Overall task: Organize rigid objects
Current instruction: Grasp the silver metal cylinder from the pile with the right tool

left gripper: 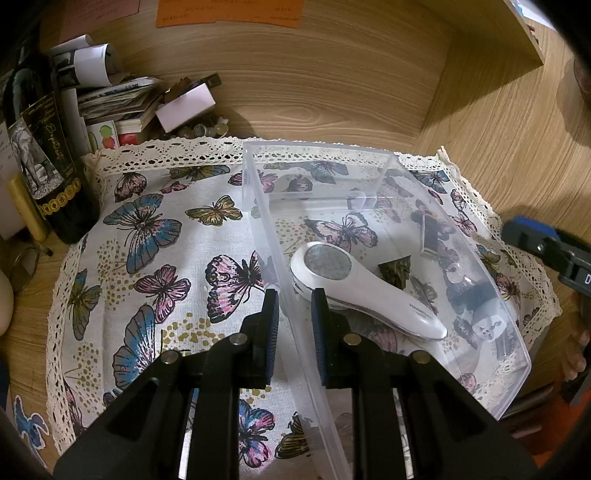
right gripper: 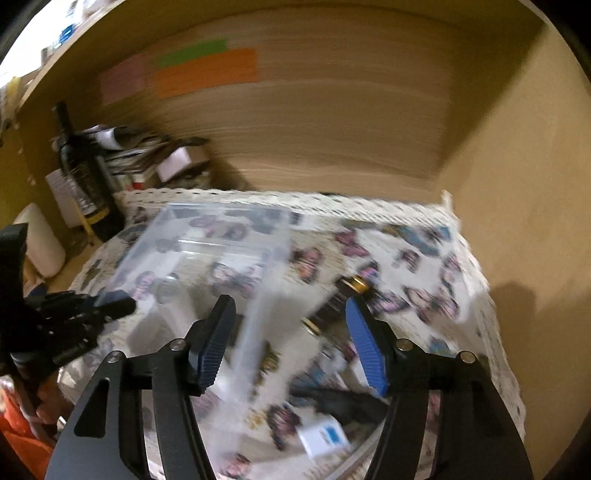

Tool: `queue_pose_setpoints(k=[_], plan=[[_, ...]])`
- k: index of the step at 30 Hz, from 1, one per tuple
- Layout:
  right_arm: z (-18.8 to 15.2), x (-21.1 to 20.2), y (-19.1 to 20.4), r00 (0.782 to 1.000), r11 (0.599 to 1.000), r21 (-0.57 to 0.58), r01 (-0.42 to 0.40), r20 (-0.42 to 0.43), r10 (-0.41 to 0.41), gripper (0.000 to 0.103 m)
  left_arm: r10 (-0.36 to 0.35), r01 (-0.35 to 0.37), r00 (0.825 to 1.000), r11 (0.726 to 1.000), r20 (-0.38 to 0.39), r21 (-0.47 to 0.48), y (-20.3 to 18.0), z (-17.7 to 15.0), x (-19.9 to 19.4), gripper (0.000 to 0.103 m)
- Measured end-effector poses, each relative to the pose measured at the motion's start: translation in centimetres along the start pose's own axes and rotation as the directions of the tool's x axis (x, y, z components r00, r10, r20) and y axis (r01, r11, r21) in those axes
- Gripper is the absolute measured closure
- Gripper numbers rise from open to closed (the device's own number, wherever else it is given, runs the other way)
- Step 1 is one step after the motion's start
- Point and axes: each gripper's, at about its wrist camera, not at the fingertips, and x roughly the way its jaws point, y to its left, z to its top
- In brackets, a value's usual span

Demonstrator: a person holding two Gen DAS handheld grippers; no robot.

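- My left claw (left gripper: pixel 294 317) is clamped on the near left wall of the clear plastic bin (left gripper: pixel 258 206), one finger inside, one outside.
- The bin sits on the butterfly cloth (left gripper: pixel 147 236) over the wooden worktop (left gripper: pixel 491 122).
- Inside it lies a white handheld device (left gripper: pixel 354 288), just beside my inner finger, with smaller items I cannot identify.
- My right claw (right gripper: pixel 291 339) hangs with fingers spread apart, gripping nothing, above the bin's right edge; that view is blurred.
- A dark bottle (left gripper: pixel 40 155) stands at the cloth's far left.

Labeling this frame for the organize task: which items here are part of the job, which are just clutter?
Job:
- clear plastic bin, its left wall pinched by the left gripper
- white handheld device in the bin
- dark tube with gold bands on the cloth, ahead of the open right gripper

Clutter:
- wine bottle
- paper stack
- butterfly cloth
- orange note
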Motion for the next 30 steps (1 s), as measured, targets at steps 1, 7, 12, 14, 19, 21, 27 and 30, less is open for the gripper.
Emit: queue_pose_setpoints(k=[1, 7, 12, 14, 19, 21, 27, 30], plan=[[-0.4, -0.2, -0.7, 1.0, 1.0, 0.027, 0.006, -0.007, -0.006, 0.043, 0.0, 0.0, 1.0, 1.0, 0.0, 0.0, 0.0, 0.0, 0.0, 0.085], [-3.1, -0.8, -3.6, 0.993, 0.986, 0.12, 0.114, -0.051, -0.109, 0.043, 0.002, -0.002, 1.0, 1.0, -0.002, 0.008, 0.0, 0.1, 0.1, 0.085], [-5.2, -0.3, -4.8, 0.978, 0.968, 0.152, 0.198, -0.099, -0.184, 0.043, 0.005, -0.005, 1.0, 1.0, -0.004, 0.025, -0.2, 0.1, 0.1, 0.085], [-6.0, -0.1, -5.0, 0.973, 0.963, 0.164, 0.216, -0.116, -0.198, 0.043, 0.005, -0.005, 1.0, 1.0, -0.004, 0.028, -0.2, 0.1, 0.1, 0.085], [-8.0, 0.6, -5.9, 0.968, 0.949, 0.228, 0.22, -0.172, -0.183, 0.043, 0.006, -0.006, 1.0, 0.999, -0.004, 0.034, -0.4, 0.1, 0.2, 0.085], [-8.6, 1.1, -5.9, 0.966, 0.948, 0.235, 0.216, -0.195, -0.172, 0.043, 0.01, -0.009, 1.0, 0.999, -0.002, 0.039, -0.5, 0.1, 0.2, 0.085], [-9.0, 1.8, -4.9, 0.957, 0.952, 0.177, 0.251, -0.193, -0.217, 0.057, 0.008, -0.008, 1.0, 0.999, 0.0, 0.037, -0.6, -0.1, 0.2, 0.085], [-8.8, 2.0, -5.3, 0.957, 0.945, 0.195, 0.262, -0.18, -0.228, 0.076, 0.005, -0.005, 1.0, 0.999, -0.001, 0.034, -0.5, -0.1, 0.2, 0.085]])
